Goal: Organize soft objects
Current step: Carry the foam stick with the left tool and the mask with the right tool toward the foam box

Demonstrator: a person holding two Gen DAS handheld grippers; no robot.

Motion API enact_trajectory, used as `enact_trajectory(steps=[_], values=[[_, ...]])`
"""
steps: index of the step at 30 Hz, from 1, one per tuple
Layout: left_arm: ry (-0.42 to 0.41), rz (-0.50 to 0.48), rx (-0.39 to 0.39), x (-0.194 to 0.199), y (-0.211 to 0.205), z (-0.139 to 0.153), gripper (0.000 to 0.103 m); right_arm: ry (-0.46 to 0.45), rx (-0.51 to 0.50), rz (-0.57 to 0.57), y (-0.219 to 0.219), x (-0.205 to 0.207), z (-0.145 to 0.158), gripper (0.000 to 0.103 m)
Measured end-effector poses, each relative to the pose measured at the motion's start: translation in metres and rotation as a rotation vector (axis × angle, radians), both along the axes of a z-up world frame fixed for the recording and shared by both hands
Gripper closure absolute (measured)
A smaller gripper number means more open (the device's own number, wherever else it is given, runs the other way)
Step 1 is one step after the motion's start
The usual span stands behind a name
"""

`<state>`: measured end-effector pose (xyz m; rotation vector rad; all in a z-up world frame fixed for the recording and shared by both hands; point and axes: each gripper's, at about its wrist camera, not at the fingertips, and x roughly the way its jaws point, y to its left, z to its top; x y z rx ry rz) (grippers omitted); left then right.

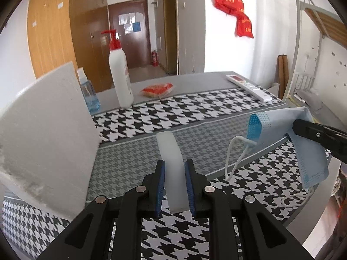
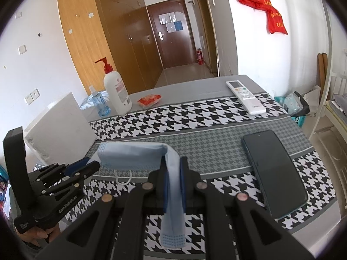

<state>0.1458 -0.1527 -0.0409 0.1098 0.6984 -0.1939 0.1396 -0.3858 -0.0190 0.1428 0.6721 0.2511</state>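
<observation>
Tools both clamped: left tool (image 1: pixel 175 186) on a white strip (image 1: pixel 171 164), right tool (image 2: pixel 173 184) on a blue face mask (image 2: pixel 138 153).

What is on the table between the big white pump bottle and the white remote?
A small red snack packet lies between the pump bottle and the remote, clearest in the right wrist view.

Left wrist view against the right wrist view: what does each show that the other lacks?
Only the left wrist view shows the left gripper shut on a white foam strip. Only the right wrist view shows the dark phone lying on the houndstooth cloth. Both show the blue face mask clamped in the right gripper, the pump bottle and the remote.
</observation>
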Motion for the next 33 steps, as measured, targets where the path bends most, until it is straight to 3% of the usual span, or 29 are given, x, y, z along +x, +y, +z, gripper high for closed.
enact_trajectory(steps=[17,33], values=[[-0.118,-0.034,-0.002,-0.017,0.021,0.043,0.083,-0.074,0.031,0.002,0.021,-0.001,0.022,0.09],[-0.182,-0.079,-0.034,-0.024,0.041,0.064,0.083,-0.107,0.028,-0.003,0.043,-0.005,0.032,0.09]])
